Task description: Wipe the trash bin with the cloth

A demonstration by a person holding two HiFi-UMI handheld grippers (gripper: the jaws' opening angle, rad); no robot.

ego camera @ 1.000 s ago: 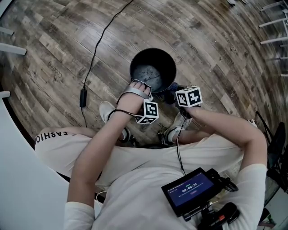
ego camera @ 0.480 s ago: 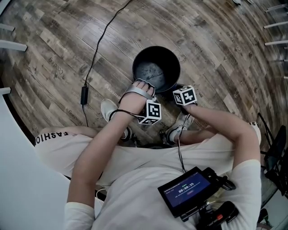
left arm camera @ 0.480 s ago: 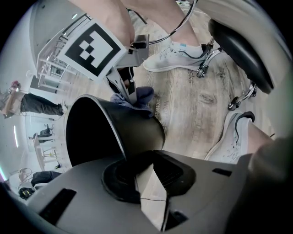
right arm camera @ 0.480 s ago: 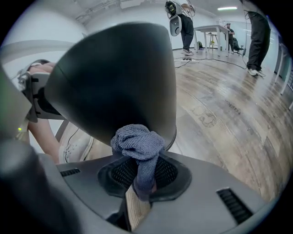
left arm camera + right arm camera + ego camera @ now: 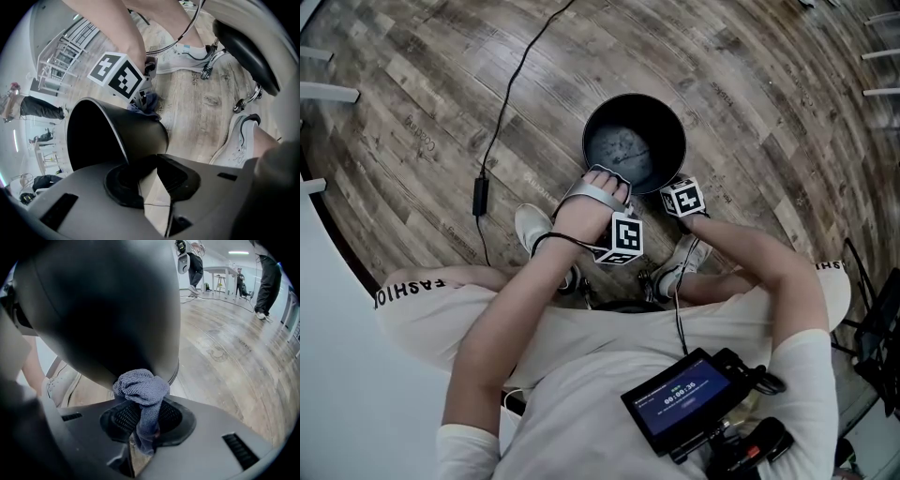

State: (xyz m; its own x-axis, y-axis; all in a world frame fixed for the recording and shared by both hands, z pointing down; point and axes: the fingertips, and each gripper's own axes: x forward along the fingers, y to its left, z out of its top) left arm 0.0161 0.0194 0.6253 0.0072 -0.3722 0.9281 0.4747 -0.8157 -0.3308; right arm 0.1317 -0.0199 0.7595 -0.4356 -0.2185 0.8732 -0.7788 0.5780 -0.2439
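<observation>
A black round trash bin [image 5: 635, 141] stands on the wood floor in front of the seated person. My left gripper [image 5: 147, 161] is shut on the bin's near rim [image 5: 123, 149], with one jaw inside and one outside. A blue-grey cloth [image 5: 140, 390] is bunched between the jaws of my right gripper [image 5: 143, 427], which is shut on it. The cloth presses against the bin's outer wall [image 5: 108, 310], low on the side nearest the person. In the left gripper view the cloth [image 5: 145, 102] shows beneath the right gripper's marker cube [image 5: 116, 75].
A black cable [image 5: 502, 94] with an adapter [image 5: 478, 195] runs over the floor left of the bin. The person's white shoes [image 5: 530, 225] [image 5: 682, 258] sit close behind the bin. A screen device [image 5: 680, 401] hangs at the chest. People [image 5: 269, 277] stand far off.
My right gripper has slid down the bin's outer wall with the cloth in it. My left gripper has stayed on the rim.
</observation>
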